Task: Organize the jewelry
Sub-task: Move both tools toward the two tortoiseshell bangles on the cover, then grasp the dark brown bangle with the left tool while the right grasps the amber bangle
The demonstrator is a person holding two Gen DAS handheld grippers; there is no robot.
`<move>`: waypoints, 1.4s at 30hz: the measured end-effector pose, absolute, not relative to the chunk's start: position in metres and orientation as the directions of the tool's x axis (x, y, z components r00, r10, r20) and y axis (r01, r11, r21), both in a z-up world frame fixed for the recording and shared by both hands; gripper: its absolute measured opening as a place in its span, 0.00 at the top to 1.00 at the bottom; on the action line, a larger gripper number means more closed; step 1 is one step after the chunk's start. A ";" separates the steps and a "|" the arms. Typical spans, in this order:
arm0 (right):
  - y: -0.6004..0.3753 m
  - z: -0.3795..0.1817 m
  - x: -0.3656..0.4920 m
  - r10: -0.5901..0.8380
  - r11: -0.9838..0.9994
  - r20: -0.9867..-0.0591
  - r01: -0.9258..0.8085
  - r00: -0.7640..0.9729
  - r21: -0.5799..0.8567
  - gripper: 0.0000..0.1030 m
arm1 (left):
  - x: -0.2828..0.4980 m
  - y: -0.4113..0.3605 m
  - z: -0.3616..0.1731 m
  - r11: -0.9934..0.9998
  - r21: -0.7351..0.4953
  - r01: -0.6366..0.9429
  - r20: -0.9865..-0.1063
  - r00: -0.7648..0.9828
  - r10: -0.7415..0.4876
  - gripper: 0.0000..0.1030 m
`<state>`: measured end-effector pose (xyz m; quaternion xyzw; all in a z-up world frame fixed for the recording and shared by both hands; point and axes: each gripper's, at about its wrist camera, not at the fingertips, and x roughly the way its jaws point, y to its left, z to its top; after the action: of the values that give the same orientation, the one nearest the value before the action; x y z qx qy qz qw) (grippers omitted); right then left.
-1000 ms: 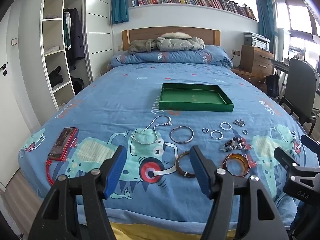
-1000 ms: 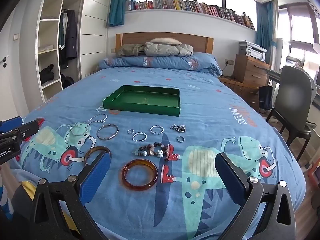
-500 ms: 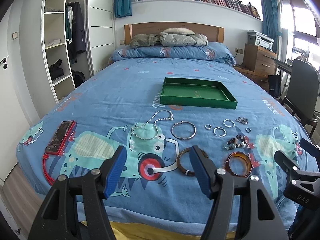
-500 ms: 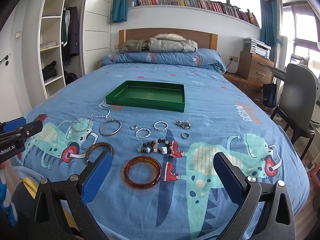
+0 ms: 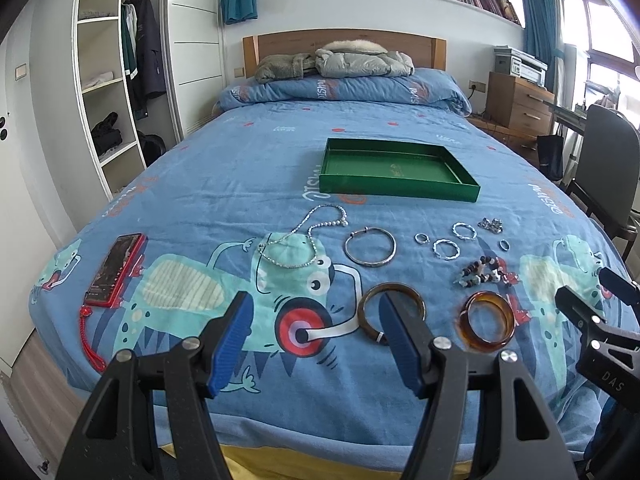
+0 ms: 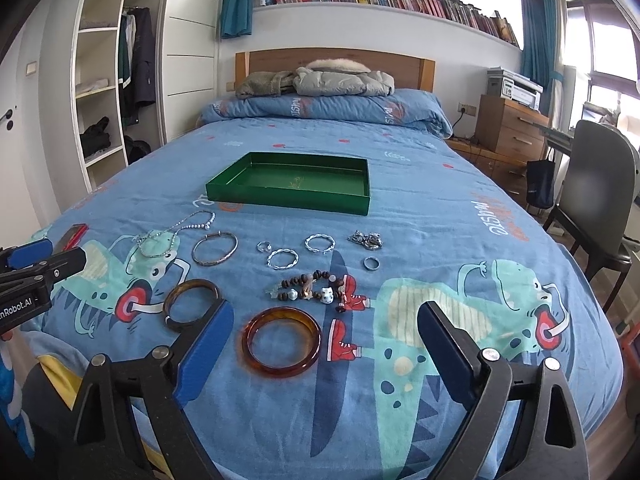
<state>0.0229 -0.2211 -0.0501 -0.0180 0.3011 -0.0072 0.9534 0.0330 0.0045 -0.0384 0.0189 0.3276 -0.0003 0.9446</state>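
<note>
Jewelry lies scattered on the blue bedspread in front of an empty green tray (image 5: 400, 190) (image 6: 288, 200). An amber bangle (image 6: 281, 342) (image 5: 487, 321) sits between the wide jaws of my right gripper (image 6: 324, 332), which are closing and touch nothing. A darker brown bangle (image 5: 391, 312) (image 6: 192, 304) lies just beyond my open left gripper (image 5: 316, 332), partly behind its right finger. Farther back lie a bead bracelet (image 6: 312, 290), a silver bangle (image 5: 370, 246), a chain necklace (image 5: 300, 236), and several small silver rings (image 6: 283, 259).
A red phone (image 5: 116, 270) with a red strap lies at the bed's left near corner. A chair (image 6: 600, 200) and wooden drawers (image 6: 508, 128) stand to the right of the bed, wardrobe shelves (image 5: 108, 80) to the left. Jackets are piled at the headboard.
My right gripper's jaws have narrowed a little around the amber bangle. The left gripper has come slightly closer to the bed, and the brown bangle now sits behind its right finger.
</note>
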 end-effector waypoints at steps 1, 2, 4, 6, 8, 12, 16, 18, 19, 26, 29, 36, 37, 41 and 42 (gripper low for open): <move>-0.222 -0.051 0.024 -0.025 0.999 -0.576 0.004 0.817 -0.038 0.15 | 0.035 0.005 -0.039 0.999 0.036 0.011 -0.621 0.784 0.014 0.38; -0.222 -0.052 0.025 -0.026 0.999 -0.579 0.005 0.815 -0.038 0.16 | 0.036 0.006 -0.040 0.999 0.033 0.009 -0.625 0.781 0.013 0.38; -0.223 -0.054 0.027 -0.026 0.999 -0.583 0.006 0.812 -0.037 0.17 | 0.039 0.006 -0.042 1.000 0.028 0.012 -0.633 0.774 0.009 0.38; -0.223 -0.055 0.029 -0.025 0.999 -0.587 0.005 0.810 -0.036 0.18 | 0.042 0.007 -0.044 0.999 0.032 0.012 -0.638 0.770 0.011 0.38; -0.224 -0.056 0.031 -0.023 0.999 -0.590 0.004 0.807 -0.034 0.20 | 0.045 0.006 -0.045 0.999 0.036 0.019 -0.645 0.764 0.009 0.38; -0.224 -0.059 0.036 -0.018 1.000 -0.597 0.000 0.802 -0.030 0.23 | 0.051 0.005 -0.048 0.999 0.031 0.041 -0.656 0.755 -0.011 0.38; -0.225 -0.063 0.041 -0.014 1.000 -0.607 -0.003 0.795 -0.027 0.26 | 0.056 0.006 -0.051 0.999 0.015 0.043 -0.663 0.748 -0.022 0.38; -0.225 -0.067 0.043 -0.013 1.000 -0.613 -0.004 0.790 -0.025 0.27 | 0.058 0.006 -0.053 0.999 0.007 0.045 -0.666 0.746 -0.029 0.38; -0.225 -0.068 0.044 -0.012 1.000 -0.616 -0.004 0.788 -0.024 0.27 | 0.058 0.005 -0.054 0.999 0.008 0.046 -0.667 0.745 -0.029 0.38; -0.225 -0.080 0.051 0.002 1.000 -0.639 -0.013 0.769 -0.013 0.32 | 0.065 0.002 -0.062 0.998 0.009 0.057 -0.680 0.732 -0.036 0.38; -0.226 -0.083 0.054 0.013 1.000 -0.645 -0.022 0.764 -0.005 0.36 | 0.067 0.005 -0.063 0.999 -0.001 0.044 -0.680 0.733 -0.032 0.38; -0.235 -0.091 0.058 0.051 0.999 -0.664 -0.041 0.746 0.030 0.51 | 0.080 0.024 -0.083 0.997 -0.075 0.019 -0.726 0.685 -0.068 0.38; -0.236 -0.093 0.060 0.058 0.998 -0.669 -0.044 0.741 0.039 0.55 | 0.082 0.025 -0.087 0.996 -0.086 0.022 -0.733 0.675 -0.079 0.38; -0.237 -0.101 0.067 0.094 0.996 -0.692 -0.066 0.716 0.067 0.65 | 0.087 0.026 -0.099 0.987 -0.155 0.044 -0.755 0.639 -0.147 0.38; -0.236 -0.103 0.069 0.102 0.995 -0.697 -0.071 0.710 0.073 0.65 | 0.089 0.025 -0.101 0.984 -0.169 0.052 -0.757 0.632 -0.163 0.38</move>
<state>0.0690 -0.2364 -0.1034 0.0203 0.3780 0.0467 0.9244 0.0886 0.0245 -0.1009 -0.0654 0.4245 -0.0598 0.9011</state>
